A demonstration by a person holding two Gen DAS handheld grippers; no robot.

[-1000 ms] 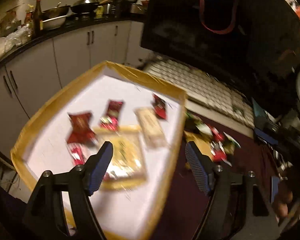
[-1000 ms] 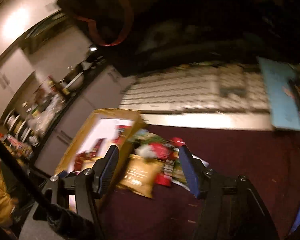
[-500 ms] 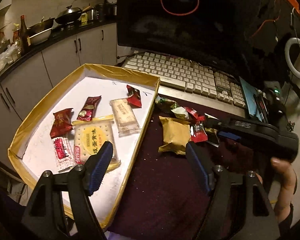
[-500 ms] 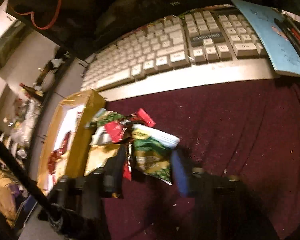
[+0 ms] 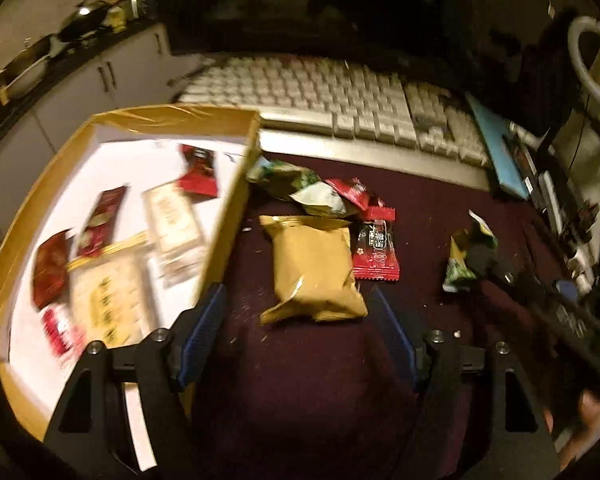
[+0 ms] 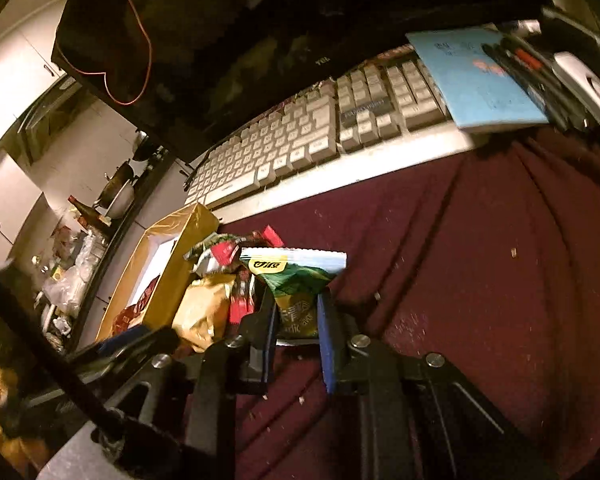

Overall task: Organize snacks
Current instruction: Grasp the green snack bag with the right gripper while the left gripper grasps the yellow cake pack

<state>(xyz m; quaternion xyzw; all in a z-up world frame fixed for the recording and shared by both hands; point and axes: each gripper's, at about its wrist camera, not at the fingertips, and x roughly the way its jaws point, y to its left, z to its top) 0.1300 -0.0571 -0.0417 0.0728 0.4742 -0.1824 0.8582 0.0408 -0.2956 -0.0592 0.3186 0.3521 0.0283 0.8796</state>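
A gold-rimmed tray (image 5: 236, 184) with a white floor holds several snack packets at the left. A gold packet (image 5: 312, 268), a red packet (image 5: 374, 254) and green packets (image 5: 296, 182) lie on the maroon cloth (image 5: 308, 400) beside it. My left gripper (image 5: 300, 332) is open and empty, just short of the gold packet. My right gripper (image 6: 296, 320) is shut on a green snack packet (image 6: 296, 280), lifted off the cloth; it also shows in the left wrist view (image 5: 466, 258). The tray (image 6: 176, 280) and the pile (image 6: 216, 300) lie to its left.
A white keyboard (image 5: 332, 104) lies behind the snacks, under a dark monitor (image 6: 260, 40). A blue booklet (image 6: 476, 76) and pens rest at the keyboard's right end. Kitchen cabinets and pots stand far left.
My right gripper closed on the green packet and lifted it away from the pile to the right. My left gripper moved right, from over the tray to over the gold packet.
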